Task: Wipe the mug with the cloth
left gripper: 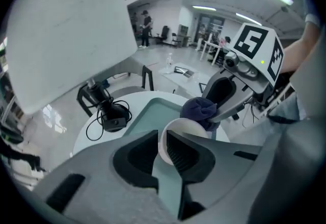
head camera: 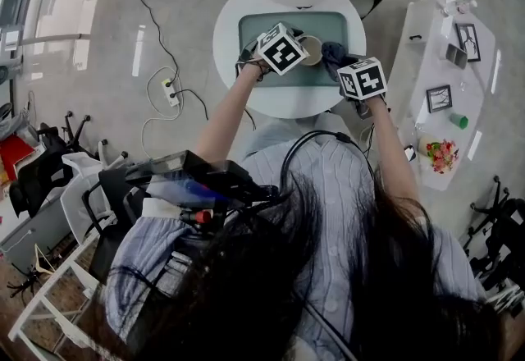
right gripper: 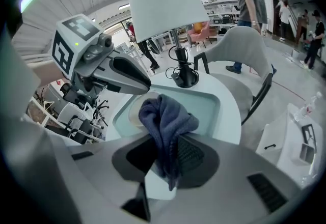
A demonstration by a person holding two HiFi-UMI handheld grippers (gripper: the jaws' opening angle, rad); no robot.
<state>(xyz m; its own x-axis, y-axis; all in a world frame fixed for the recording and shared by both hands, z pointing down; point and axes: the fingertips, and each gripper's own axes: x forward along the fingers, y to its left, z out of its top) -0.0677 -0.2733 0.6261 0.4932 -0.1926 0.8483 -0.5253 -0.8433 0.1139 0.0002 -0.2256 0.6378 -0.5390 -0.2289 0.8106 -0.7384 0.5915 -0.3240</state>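
Round white table (head camera: 225, 43) below me, and right at my fingertips it's all happening: my left gripper (left gripper: 165, 147) is clamped on the mug (left gripper: 178, 127), with the pale wall pinched thin between the two pads. Over on the other side, my right gripper (right gripper: 165, 152) is squeezed tight on the cloth (right gripper: 164, 118), a dark blue bundle bunched up above the jaws with a tail hanging down between them. That bundle sits right against the far side of the mug's rim, the two touching, and both are over the teal tray (right gripper: 211, 102) in the middle of the table. Whether the mug's base rests on the tray I can't make out. Both grippers angle steeply down and face each other across the mug. Just past the tray stands the lamp's black base (right gripper: 184, 76) with its cord looped beside it, and the big white shade (right gripper: 163, 1) sits above. Beyond that there's a white chair (right gripper: 239, 52), and off to my right a white side table (head camera: 420, 72) with small framed pictures (head camera: 439, 97) and flowers (head camera: 443, 156)
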